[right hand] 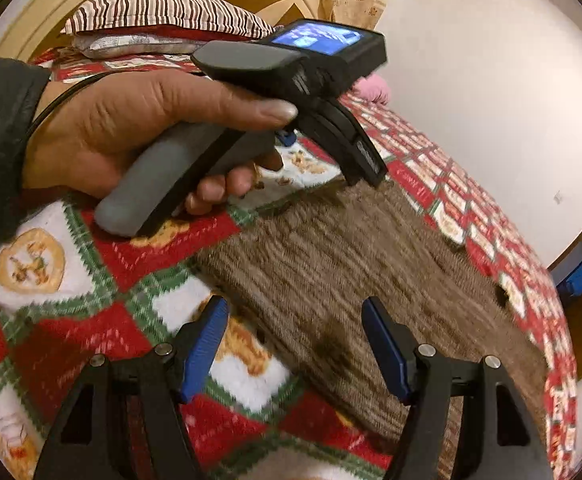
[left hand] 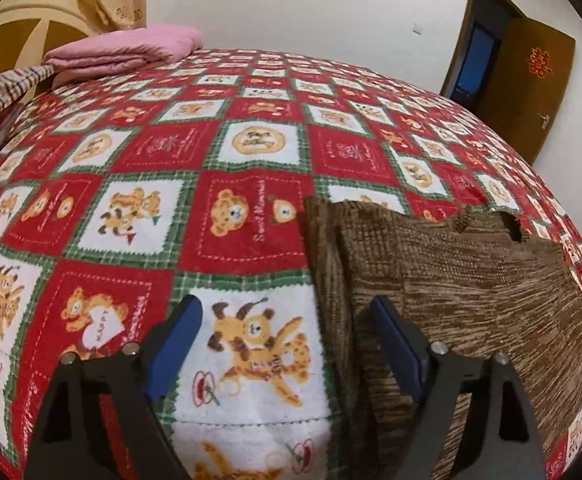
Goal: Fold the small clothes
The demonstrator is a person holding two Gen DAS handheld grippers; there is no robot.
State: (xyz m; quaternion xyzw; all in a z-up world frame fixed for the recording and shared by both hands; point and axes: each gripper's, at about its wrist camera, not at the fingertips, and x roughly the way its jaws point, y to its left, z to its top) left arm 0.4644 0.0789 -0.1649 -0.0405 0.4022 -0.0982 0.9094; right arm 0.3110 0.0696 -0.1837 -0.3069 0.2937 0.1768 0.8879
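Here the brown garment (left hand: 451, 292) lies flat on the bedspread (left hand: 151, 168), partly folded, with 1 long folded edge running along its left side and a neck opening at the far end. Laid flat like this, its edges can be picked up without dragging the cloth. The left gripper (left hand: 287, 328) hovers over that folded edge with its jaws spread wide and nothing between them; 1 finger is over the bedspread, the other over the garment, a stance that suits closing on the edge. In the right wrist view the right gripper (right hand: 295, 340) is likewise spread and empty, straddling the garment's (right hand: 351, 264) near edge. The left hand (right hand: 131, 128) holds its tool by the grey handle, thumb along the top, tip pointed down at the far edge of the cloth. No basket, box or other container is in view. A folded pink blanket (left hand: 127, 52) and a striped pillow (right hand: 163, 12) lie at the head of the bed, well apart from the garment.
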